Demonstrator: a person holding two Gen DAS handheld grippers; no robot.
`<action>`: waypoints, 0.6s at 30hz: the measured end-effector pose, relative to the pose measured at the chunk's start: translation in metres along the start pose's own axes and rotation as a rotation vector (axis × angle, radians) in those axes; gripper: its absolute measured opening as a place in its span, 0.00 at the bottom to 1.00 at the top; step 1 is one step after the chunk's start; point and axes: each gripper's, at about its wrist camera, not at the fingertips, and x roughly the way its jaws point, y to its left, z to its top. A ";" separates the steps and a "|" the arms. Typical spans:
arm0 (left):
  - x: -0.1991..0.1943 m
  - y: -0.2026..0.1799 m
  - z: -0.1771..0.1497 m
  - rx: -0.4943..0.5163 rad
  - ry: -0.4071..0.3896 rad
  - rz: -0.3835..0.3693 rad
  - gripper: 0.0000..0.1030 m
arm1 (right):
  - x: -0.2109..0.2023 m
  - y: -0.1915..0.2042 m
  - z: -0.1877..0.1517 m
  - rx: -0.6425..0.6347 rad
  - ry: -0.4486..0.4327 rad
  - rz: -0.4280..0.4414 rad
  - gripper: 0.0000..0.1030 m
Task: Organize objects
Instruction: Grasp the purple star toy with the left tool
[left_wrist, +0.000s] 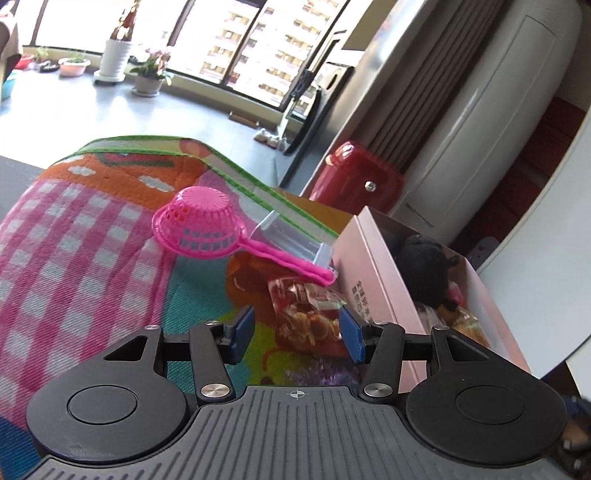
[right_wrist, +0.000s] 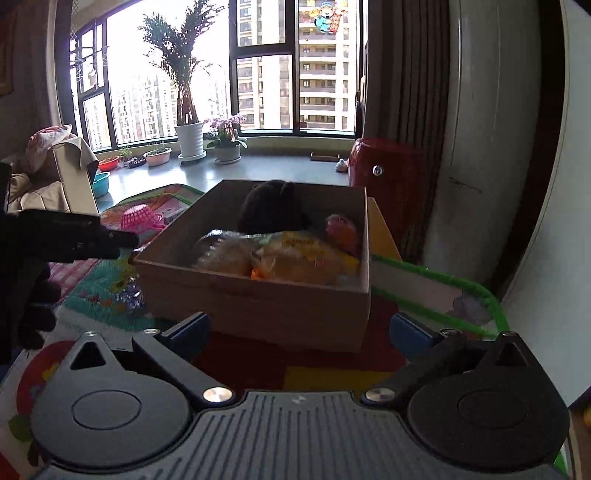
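The left gripper (left_wrist: 295, 330) is open around one shiny snack packet (left_wrist: 308, 315) on the colourful mat (left_wrist: 85, 236), right beside the box (left_wrist: 384, 280). I think it is about to grab it. Next it must squeeze, lift and drop it in the box. One pink toy strainer (left_wrist: 199, 225) lies farther along the mat. The right gripper (right_wrist: 301, 332) is open and empty, facing the box's near side.

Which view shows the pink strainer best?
The left wrist view: the strainer lies upside down on the mat, its handle reaching toward the box. In the right wrist view only its basket peeks out, beyond the left gripper.
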 end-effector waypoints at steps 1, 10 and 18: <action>0.010 0.002 0.003 -0.026 0.015 0.015 0.53 | 0.003 0.001 -0.006 0.013 0.013 0.005 1.00; 0.021 0.004 0.001 -0.143 0.049 0.030 0.19 | 0.023 0.002 -0.032 0.019 0.063 0.003 1.00; -0.049 0.000 -0.037 0.015 0.064 0.050 0.13 | 0.023 -0.003 -0.034 0.054 0.057 0.025 1.00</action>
